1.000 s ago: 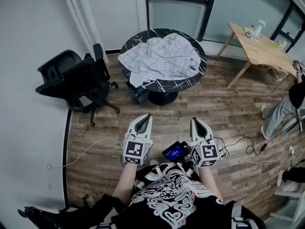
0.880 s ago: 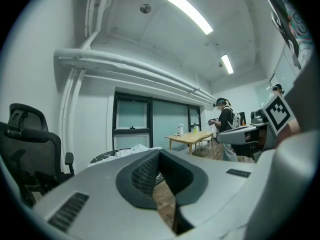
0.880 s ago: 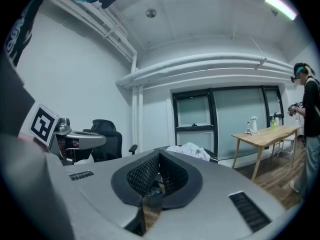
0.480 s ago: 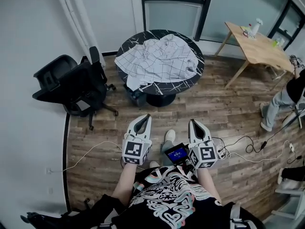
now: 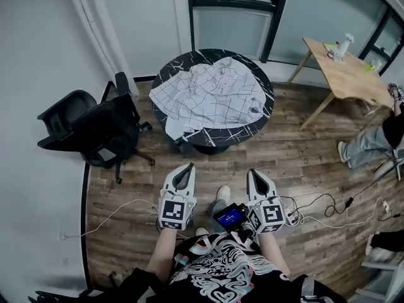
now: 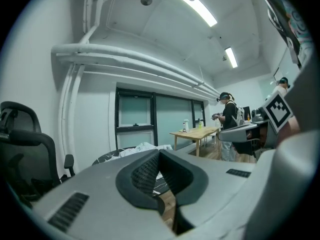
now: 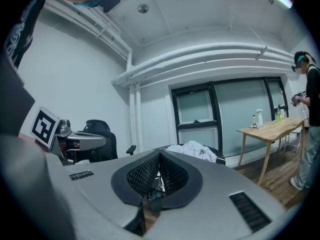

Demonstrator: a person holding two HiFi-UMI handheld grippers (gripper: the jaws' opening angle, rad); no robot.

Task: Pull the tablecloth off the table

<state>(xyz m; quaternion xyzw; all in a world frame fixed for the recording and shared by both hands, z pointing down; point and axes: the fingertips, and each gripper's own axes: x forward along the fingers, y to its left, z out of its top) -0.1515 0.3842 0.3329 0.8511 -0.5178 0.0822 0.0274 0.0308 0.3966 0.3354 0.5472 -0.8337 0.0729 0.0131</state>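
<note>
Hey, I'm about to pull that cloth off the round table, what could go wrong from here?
Cables lie on the floor near you, so you could trip walking in. The left gripper and right gripper are both shut and empty; they must open before gripping the tablecloth.

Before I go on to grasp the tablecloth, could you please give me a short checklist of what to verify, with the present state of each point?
1. Tablecloth lies on the round table: ok, it is crumpled on top.
2. Left gripper open for a grasp: not ok, jaws together, empty.
3. Right gripper open for a grasp: not ok, jaws together, empty.
4. Grippers at the cloth: not ok, both are held over the wooden floor, apart from the table.
5. Way to the table free: ok, the office chair stands off to the left.
6. Nothing standing on the cloth: ok, none visible.
</note>
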